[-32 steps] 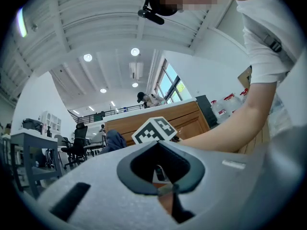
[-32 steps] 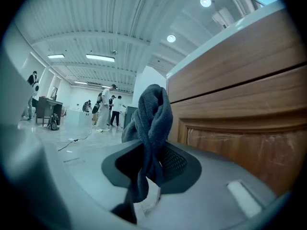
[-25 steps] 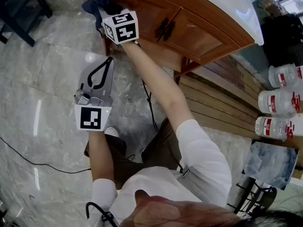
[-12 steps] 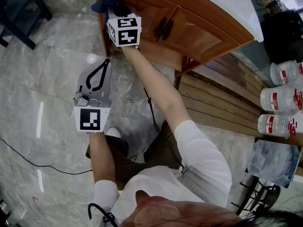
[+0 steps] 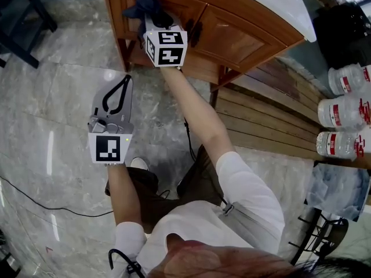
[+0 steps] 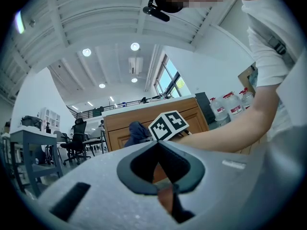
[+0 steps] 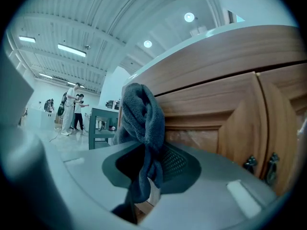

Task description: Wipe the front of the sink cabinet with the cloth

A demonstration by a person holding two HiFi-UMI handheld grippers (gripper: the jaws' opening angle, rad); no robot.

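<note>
Pinching cloth (image 7: 142,123), right claw (image 7: 143,193), by cabinet (image 7: 225,111)

Right tongs (image 5: 149,17) outstretched, clamped; left tongs (image 5: 123,81) closed

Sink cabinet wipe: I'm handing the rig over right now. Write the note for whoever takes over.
Right gripper: shut on the cloth, holding it up to the left door of the sink cabinet, near the cabinet's left end; it looks to be in contact.
Left gripper: shut, nothing in it, held over the floor, away from the cabinet.
Done: cloth is picked up and at the cabinet front. The wood shows no marks to tell which parts have been wiped.
Left: probably work rightward past the handles to the right door.
</note>
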